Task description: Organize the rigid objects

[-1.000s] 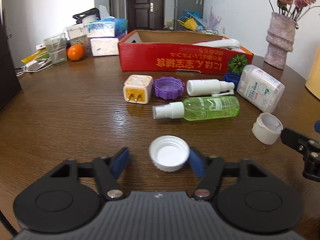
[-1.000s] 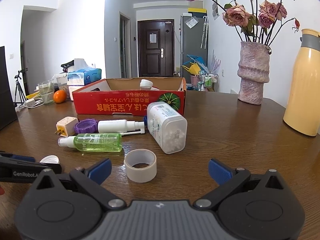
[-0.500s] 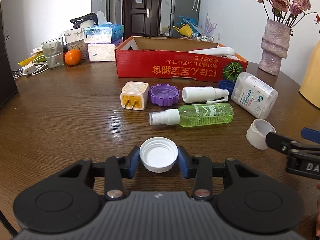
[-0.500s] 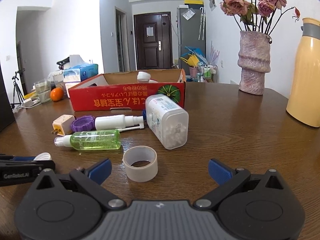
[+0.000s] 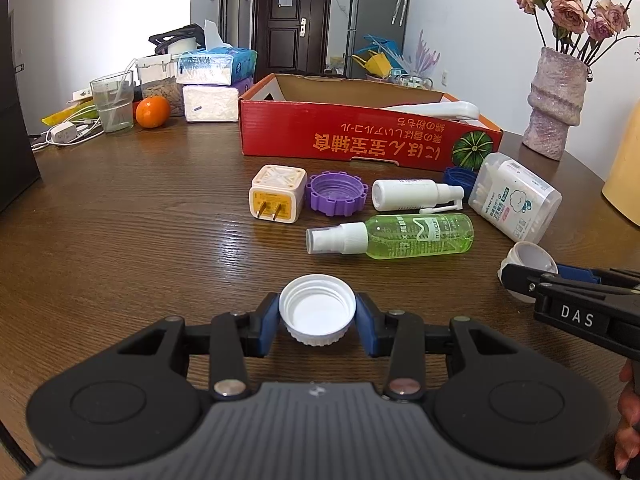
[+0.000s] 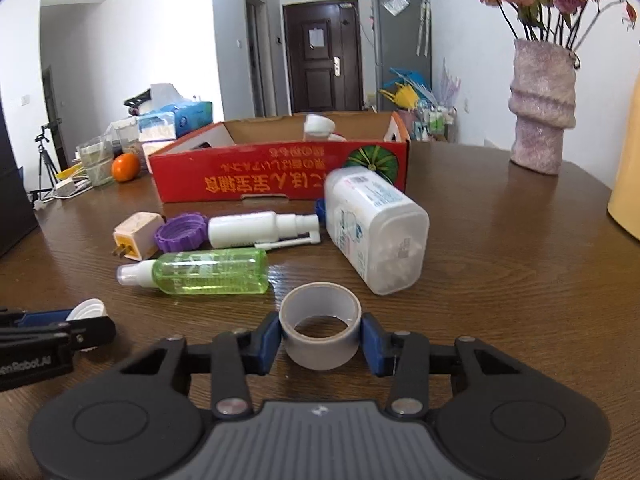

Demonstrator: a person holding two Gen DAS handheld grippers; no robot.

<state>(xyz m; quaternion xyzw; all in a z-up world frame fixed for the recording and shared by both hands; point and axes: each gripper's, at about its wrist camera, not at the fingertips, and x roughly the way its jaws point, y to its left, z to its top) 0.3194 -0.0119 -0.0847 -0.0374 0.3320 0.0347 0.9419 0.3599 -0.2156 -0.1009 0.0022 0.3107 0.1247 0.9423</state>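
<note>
My left gripper (image 5: pixel 317 322) is shut on a white bottle cap (image 5: pixel 317 308) and holds it just above the wooden table. My right gripper (image 6: pixel 320 338) is shut on a grey tape roll (image 6: pixel 320 324), which also shows in the left wrist view (image 5: pixel 528 258). Ahead lie a green spray bottle (image 5: pixel 400 236), a white spray bottle (image 5: pixel 412 195), a purple lid (image 5: pixel 336 193), a plug adapter (image 5: pixel 277 193) and a clear cotton-swab box (image 5: pixel 514 196). The red cardboard box (image 5: pixel 360 136) stands open behind them with a white item inside.
A pink vase of flowers (image 5: pixel 556 104) stands at the back right and a yellow jug (image 6: pixel 628 184) at the right edge. An orange (image 5: pixel 152 111), a glass, tissue packs and cables crowd the back left. A small blue cap (image 5: pixel 458 176) lies by the red box.
Both grippers closed: the left one on the white cap, the right one on the tape roll after moving forward to it.
</note>
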